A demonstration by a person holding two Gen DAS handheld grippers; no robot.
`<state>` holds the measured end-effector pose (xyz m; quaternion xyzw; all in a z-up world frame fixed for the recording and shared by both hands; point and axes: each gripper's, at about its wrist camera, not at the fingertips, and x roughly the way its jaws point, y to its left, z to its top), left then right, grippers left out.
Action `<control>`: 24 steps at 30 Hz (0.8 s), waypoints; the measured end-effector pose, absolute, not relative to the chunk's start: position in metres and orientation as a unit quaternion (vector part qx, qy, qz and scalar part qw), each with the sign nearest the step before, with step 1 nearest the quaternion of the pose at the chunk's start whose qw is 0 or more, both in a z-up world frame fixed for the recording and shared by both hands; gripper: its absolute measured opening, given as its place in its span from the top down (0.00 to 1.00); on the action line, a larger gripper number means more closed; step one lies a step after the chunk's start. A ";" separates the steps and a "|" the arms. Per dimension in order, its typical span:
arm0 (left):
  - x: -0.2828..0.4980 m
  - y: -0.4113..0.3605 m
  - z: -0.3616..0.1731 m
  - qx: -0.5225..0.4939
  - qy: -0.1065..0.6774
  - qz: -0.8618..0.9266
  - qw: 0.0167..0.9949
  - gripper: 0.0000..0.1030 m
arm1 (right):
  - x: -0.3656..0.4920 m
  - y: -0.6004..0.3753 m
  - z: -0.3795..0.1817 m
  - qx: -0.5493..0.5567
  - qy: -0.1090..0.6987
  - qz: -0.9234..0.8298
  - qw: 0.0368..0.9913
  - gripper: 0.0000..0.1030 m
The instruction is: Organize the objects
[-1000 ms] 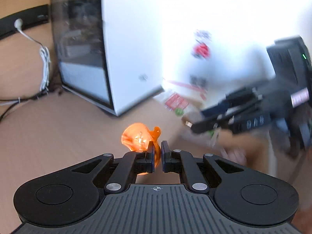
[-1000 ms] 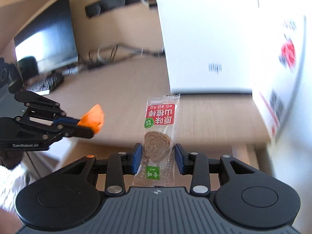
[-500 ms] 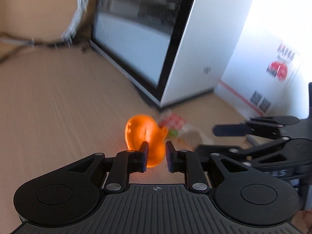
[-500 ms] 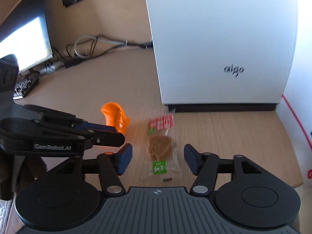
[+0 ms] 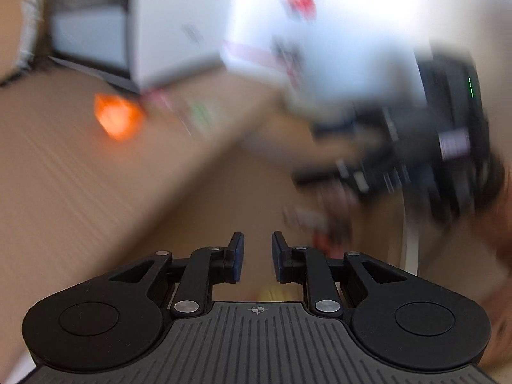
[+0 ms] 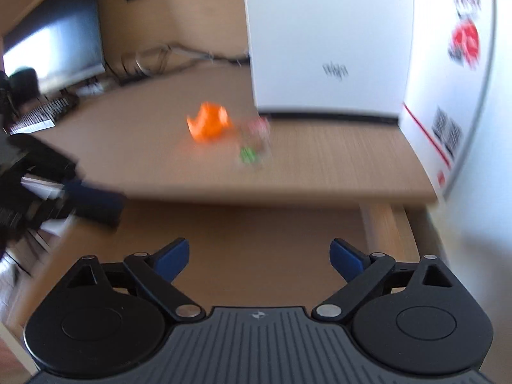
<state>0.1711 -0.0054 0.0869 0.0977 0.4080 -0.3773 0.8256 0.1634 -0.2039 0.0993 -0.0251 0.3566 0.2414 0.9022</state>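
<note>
An orange plastic toy (image 6: 208, 123) lies on the wooden desk (image 6: 320, 166) in front of the white computer case. A clear snack packet (image 6: 254, 140) with red and green labels lies right beside it. Both also show, blurred, in the left wrist view: the toy (image 5: 116, 116) and the packet (image 5: 192, 112). My left gripper (image 5: 257, 249) is empty, its jaws a small gap apart, pulled back from the desk. My right gripper (image 6: 259, 256) is wide open and empty, back past the desk's front edge. The right gripper shows blurred in the left view (image 5: 368, 160).
A white computer case (image 6: 326, 38) stands at the back of the desk. A white carton (image 6: 454, 73) with red print stands at its right. A monitor (image 6: 54, 32), keyboard and cables are at the far left. A lower wooden surface (image 6: 256, 224) lies below the desk edge.
Both grippers let go of their objects and pulled back. The orange toy and the snack packet now lie side by side on the desk. Both views are blurred by motion.
</note>
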 end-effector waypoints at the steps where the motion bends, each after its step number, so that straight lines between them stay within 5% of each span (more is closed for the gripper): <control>1: 0.168 -0.014 0.077 0.120 0.419 -0.382 0.815 0.80 | 0.162 -0.203 0.093 -0.032 0.359 0.236 0.902 0.08; 11: 0.183 -0.038 0.023 0.171 0.497 -0.385 0.759 0.79 | 0.161 -0.210 0.074 -0.007 0.384 0.274 0.882 0.08; 15: 0.189 -0.040 0.011 0.156 0.528 -0.393 0.737 0.58 | 0.167 -0.214 0.069 0.018 0.401 0.286 0.870 0.08; 24: 0.188 -0.051 -0.004 0.158 0.552 -0.378 0.726 0.57 | 0.169 -0.219 0.067 0.030 0.413 0.271 0.869 0.08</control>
